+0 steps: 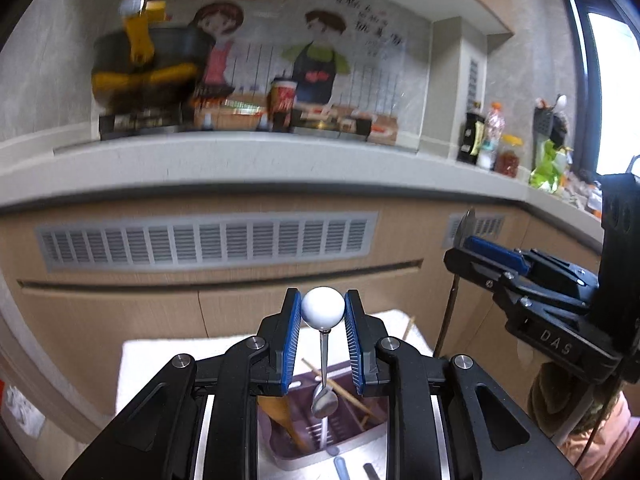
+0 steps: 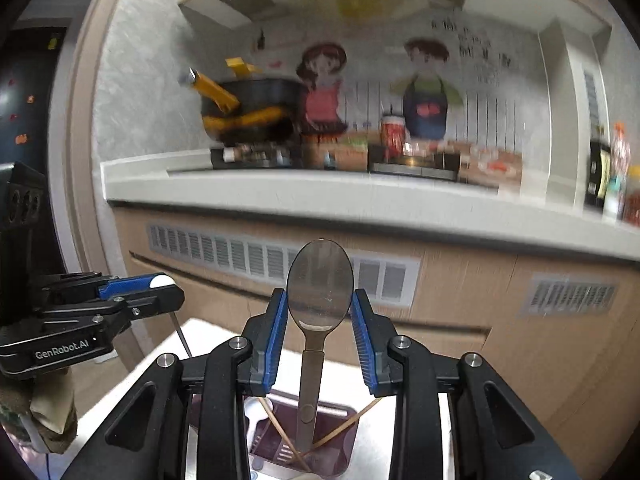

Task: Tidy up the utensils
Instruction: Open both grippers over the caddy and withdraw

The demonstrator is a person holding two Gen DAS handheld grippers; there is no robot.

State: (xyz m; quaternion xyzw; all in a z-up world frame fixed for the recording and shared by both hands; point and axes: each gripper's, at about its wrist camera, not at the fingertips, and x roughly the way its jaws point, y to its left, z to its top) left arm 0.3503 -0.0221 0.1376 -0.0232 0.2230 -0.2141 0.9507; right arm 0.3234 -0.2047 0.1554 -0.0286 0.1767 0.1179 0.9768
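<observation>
On our left, the left gripper (image 1: pixel 322 312) has its blue pads (image 1: pixel 294 334) closed on the white ball end (image 1: pixel 322 308) of a small spoon (image 1: pixel 323 398), which hangs bowl-down over the purple utensil holder (image 1: pixel 360 438); a wooden spatula (image 1: pixel 280 412) and chopsticks (image 1: pixel 344 392) already stand in there. If we let go from this height, we judge the spoon could glance off the chopsticks and tip out over the rim. The ball is round and smooth, so it may also roll between the pads. On our right, the right gripper (image 2: pixel 319 312) pinches the bowl of a large metal spoon (image 2: pixel 319 284), handle pointing down into the same holder (image 2: pixel 344 444). That grip on a curved, slick bowl looks insecure, and both hands crowd one opening, so we risk knocking one utensil with the other.
</observation>
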